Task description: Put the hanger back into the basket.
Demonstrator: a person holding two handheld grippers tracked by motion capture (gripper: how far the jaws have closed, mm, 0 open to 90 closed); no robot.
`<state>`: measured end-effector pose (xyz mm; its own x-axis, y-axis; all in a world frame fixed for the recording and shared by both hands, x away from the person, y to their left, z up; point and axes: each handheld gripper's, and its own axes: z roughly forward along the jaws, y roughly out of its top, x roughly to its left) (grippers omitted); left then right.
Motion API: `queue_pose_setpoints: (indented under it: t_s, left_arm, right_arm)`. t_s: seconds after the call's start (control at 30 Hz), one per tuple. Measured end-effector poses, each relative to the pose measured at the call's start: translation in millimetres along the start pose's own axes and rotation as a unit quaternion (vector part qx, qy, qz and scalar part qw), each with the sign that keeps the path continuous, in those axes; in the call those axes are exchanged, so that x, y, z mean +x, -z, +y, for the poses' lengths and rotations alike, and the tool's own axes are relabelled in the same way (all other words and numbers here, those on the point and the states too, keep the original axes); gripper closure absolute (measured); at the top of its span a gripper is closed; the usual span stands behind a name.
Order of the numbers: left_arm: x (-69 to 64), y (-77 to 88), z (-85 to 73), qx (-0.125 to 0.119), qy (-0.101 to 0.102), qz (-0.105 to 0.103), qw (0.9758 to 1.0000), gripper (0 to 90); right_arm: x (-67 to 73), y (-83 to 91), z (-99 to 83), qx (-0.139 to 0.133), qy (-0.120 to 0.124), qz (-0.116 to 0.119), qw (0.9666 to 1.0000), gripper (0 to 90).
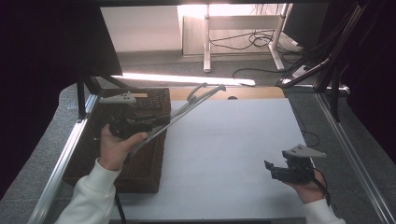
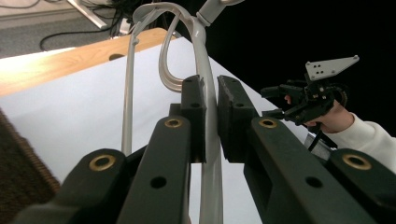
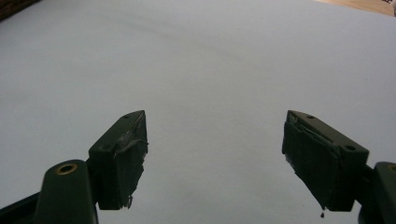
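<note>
Left gripper (image 1: pixel 161 120) is clamped on a grey hanger (image 1: pixel 196 100), fingers (image 2: pixel 194 116) pinching one thin arm of it. In the high view the hanger is held off the surface, slanting up and away from the hand, hook end furthest out, over the edge between the brown wicker basket (image 1: pixel 144 168) and the white desk (image 1: pixel 233 154)

Right gripper (image 1: pixel 275 169) sits near the desk's right front corner, well apart from the hanger, fingers (image 3: pixel 119 158) spread wide with nothing between them, looking at bare white surface

My read: hanger is being lifted out of the basket area for the desk. To do it well:
- grip is on a slim rod far from the hook, so the long end will want to swing – move slow, keep the wrist steady
- carry it clear of the basket rim before lowering
- lay it flat on open desk, let it touch down before opening
- right gripper could take the hook end if it starts to rotate
</note>
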<state>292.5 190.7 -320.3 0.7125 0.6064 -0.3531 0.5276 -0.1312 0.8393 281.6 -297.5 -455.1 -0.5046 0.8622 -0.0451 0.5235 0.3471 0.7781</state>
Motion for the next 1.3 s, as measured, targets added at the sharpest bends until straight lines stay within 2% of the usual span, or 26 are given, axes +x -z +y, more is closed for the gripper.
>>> queue_pose_setpoints:
  t_s: [0.67,1.0,1.3]
  left_arm:
    - [36.1,45.1,-21.6,-0.019,0.024,0.038,0.9988,82.4]
    - [58.2,64.6,-35.5,-0.031,0.043,0.060,0.9968,82.4]
    - [70.6,79.0,-44.4,-0.039,0.050,0.075,0.9951,82.4]
  right_arm:
    - [-0.4,-1.3,-0.5,0.004,0.000,-0.001,1.0000,22.6]
    - [-1.6,-1.3,-1.0,0.005,0.003,-0.003,1.0000,22.6]
    - [-1.5,-2.0,-1.2,0.007,0.004,-0.003,1.0000,22.5]
